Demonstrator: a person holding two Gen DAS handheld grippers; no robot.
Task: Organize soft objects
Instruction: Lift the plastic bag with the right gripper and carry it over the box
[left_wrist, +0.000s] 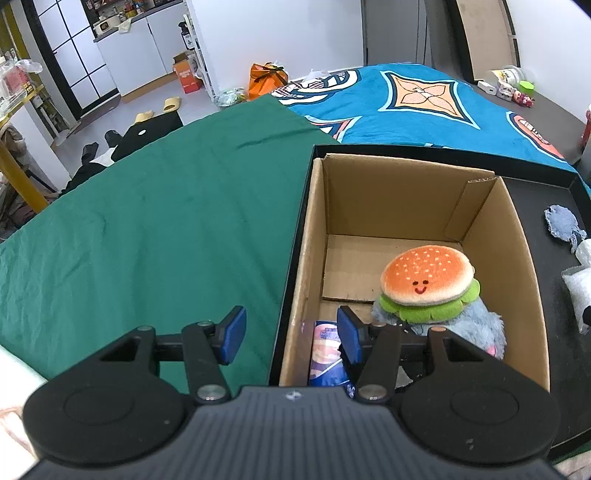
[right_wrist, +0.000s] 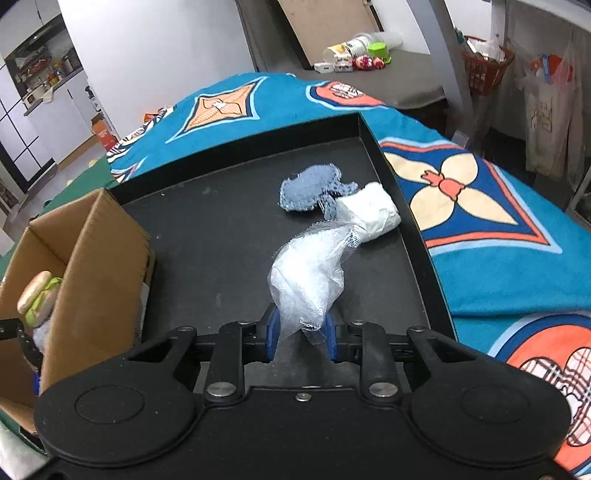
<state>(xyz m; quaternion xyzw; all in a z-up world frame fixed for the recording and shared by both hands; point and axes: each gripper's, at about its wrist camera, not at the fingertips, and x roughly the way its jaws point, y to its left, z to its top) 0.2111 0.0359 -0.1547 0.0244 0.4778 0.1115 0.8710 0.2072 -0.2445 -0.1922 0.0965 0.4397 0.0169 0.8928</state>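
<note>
A crinkled clear plastic bag (right_wrist: 308, 280) was clenched between the blue pads of the right hand-held gripper (right_wrist: 301, 334) above a black shallow tray (right_wrist: 221, 229). Beyond it lay a fuzzy blue-grey rag (right_wrist: 306, 188) and a white wrapped bundle (right_wrist: 373, 210). The left hand-held gripper (left_wrist: 291, 334) was held released over the near-left wall of the brown cardboard box (left_wrist: 388, 199); only its view showed the smiling plush hamburger (left_wrist: 428, 284) resting on grey-blue fluffy fabric (left_wrist: 476, 328) inside.
</note>
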